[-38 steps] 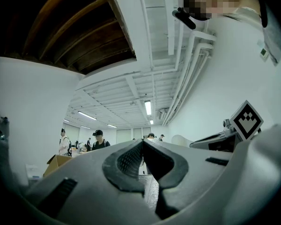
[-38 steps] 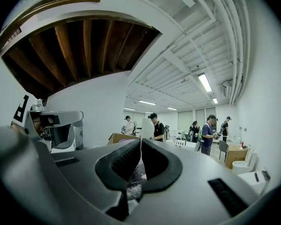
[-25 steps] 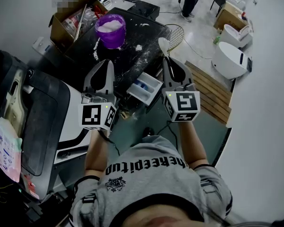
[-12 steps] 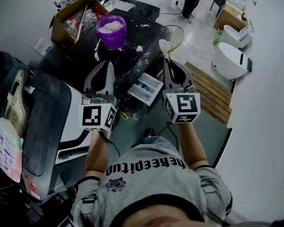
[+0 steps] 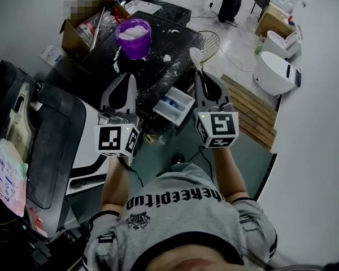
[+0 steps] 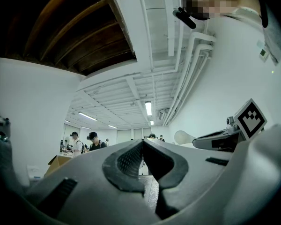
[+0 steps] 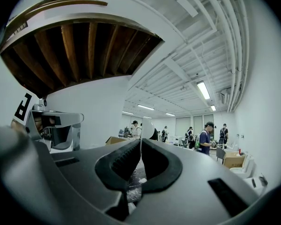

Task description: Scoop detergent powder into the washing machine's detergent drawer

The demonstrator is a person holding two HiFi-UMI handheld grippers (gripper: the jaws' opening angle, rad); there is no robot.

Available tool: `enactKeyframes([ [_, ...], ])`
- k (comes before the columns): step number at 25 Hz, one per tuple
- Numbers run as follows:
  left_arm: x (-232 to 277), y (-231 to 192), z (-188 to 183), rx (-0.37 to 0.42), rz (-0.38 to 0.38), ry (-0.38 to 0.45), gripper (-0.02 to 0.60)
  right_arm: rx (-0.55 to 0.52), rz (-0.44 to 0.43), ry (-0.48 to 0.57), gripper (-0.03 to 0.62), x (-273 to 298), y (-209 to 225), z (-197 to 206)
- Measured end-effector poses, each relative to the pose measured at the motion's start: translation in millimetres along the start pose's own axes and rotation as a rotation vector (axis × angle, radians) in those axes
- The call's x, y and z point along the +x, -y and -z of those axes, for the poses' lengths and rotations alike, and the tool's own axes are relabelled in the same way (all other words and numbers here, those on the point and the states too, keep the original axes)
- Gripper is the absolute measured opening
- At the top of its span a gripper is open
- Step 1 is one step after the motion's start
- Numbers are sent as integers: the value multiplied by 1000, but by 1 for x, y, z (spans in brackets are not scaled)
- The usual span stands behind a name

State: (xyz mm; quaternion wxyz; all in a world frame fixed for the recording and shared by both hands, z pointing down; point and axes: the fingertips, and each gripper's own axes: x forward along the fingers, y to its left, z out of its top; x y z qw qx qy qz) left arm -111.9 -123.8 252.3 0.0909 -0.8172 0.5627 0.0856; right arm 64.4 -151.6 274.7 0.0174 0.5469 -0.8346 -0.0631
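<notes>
My right gripper [image 5: 200,72] is shut on the thin handle of a white spoon [image 5: 196,55], whose bowl sticks up past the jaw tips. In the right gripper view the spoon [image 7: 147,129] stands upright between the closed pads of that gripper [image 7: 140,142]. My left gripper [image 5: 127,75] is shut with nothing in it, level with the right one and to its left. Between and just below them the white and blue detergent drawer [image 5: 174,105] stands pulled out. A purple bowl [image 5: 134,36] of white powder sits on the black table further off. The left gripper view shows my left gripper [image 6: 142,142] and the spoon [image 6: 184,137].
Spilled powder lies on the black table [image 5: 158,58] around the bowl. A cardboard box [image 5: 82,30] stands at the table's left. The washing machine's dark top [image 5: 45,145] is at lower left. A wooden slatted board [image 5: 254,109] lies on the floor to the right. People stand in the background.
</notes>
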Motion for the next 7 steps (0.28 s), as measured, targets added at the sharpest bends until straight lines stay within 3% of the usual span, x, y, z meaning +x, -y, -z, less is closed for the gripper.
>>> enactKeyframes([
  [7,-2,5,-1,3,2,1,5,-5,-5,4,8,-4,0,-1],
])
